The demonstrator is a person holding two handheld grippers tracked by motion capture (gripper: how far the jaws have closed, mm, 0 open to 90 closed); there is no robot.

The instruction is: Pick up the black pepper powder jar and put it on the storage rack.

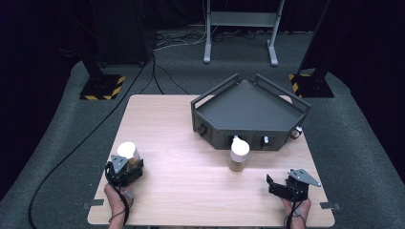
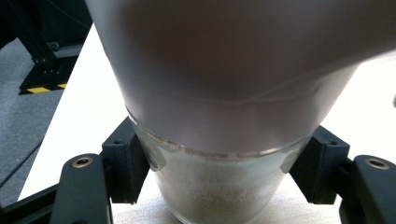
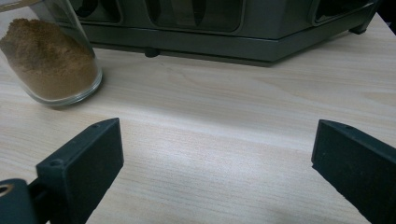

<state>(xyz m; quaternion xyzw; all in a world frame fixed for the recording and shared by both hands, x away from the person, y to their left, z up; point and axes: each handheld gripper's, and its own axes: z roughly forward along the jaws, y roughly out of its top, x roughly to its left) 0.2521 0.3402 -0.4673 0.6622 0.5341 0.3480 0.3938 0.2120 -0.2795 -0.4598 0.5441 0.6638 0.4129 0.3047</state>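
A glass jar with a white lid (image 1: 127,150) and pale powder inside stands near the table's left edge. My left gripper (image 1: 128,164) is shut on it. In the left gripper view the black pads (image 2: 133,165) press both sides of the jar (image 2: 219,186) just below its lid. A second jar (image 1: 238,153) with a white lid, holding brown powder, stands in front of the dark grey rack; the right gripper view has this jar (image 3: 49,65) at upper left. My right gripper (image 1: 273,185) rests open near the front right corner, nothing between its jaws.
A dark grey angular rack (image 1: 248,112) with a railed top tray sits at the back right of the wooden table (image 1: 191,191). Small jars sit in its front slots (image 1: 265,140). Black stands and cables lie on the floor behind.
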